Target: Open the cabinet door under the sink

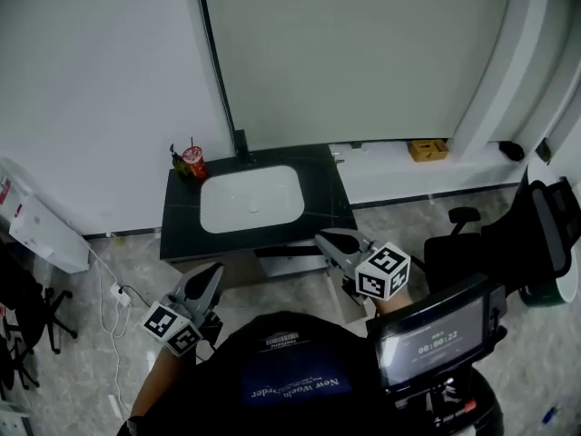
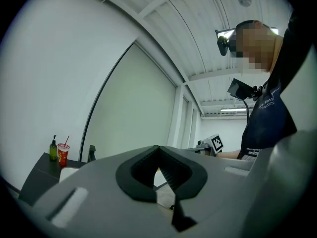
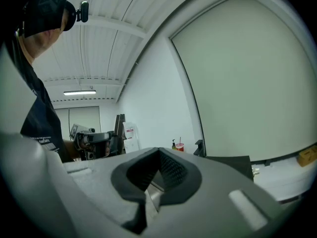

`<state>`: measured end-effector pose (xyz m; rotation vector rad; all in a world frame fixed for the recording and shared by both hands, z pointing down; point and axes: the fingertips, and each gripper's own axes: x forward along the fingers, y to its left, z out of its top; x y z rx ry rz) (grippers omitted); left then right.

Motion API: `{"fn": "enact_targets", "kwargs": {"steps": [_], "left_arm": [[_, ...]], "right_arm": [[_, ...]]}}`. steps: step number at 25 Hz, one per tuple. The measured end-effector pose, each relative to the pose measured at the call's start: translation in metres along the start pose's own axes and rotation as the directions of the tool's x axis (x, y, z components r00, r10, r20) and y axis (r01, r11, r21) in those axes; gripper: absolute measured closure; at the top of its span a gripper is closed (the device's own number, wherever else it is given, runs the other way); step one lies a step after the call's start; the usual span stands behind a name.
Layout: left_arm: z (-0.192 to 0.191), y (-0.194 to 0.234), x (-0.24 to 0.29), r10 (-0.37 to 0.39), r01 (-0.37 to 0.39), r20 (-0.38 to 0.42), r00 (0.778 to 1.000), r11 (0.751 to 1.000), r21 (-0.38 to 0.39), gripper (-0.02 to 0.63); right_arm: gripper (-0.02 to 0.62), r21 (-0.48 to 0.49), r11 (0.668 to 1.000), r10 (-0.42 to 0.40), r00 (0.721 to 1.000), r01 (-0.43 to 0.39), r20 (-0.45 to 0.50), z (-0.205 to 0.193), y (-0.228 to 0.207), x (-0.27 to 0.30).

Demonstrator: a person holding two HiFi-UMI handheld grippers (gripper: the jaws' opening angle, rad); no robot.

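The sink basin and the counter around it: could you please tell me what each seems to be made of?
Sink basin: likely glazed ceramic, smooth white with a soft sheen. Counter: dark stone or stone-look slab, fairly matte, with faint pale lines; which one cannot be told.

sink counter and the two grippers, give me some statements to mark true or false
The red cup stands at the back left corner of the black counter. True.
The left gripper is clamped on a cabinet handle. False: its jaws are shut with nothing between them.
The right gripper has its jaws shut on nothing. True.
The white basin is stacked with dishes. False: no dishes show in it.
The yellow box sits beside the red cup. False: it lies on the white ledge to the right of the counter.
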<state>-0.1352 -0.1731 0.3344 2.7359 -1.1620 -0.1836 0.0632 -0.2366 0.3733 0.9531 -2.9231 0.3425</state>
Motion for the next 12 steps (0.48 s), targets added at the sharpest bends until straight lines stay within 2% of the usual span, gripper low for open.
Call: {"fn": "enact_targets", "kwargs": {"steps": [3,12], "left_arm": [[0.0,0.002,0.003,-0.018,0.018,-0.004,1.0,1.0,-0.005,0.606],[0.006,0.034,-0.017,-0.001,0.001,0.014,1.0,1.0,-0.019,0.606]], "right_arm": [[0.595,0.006,1.0,-0.016,1.0,0.016,0.0,-0.001,-0.001,-0.003],[0.595,-0.007,1.0,-0.009,1.0,0.009,0.0,0.003,0.01,0.026]]}}
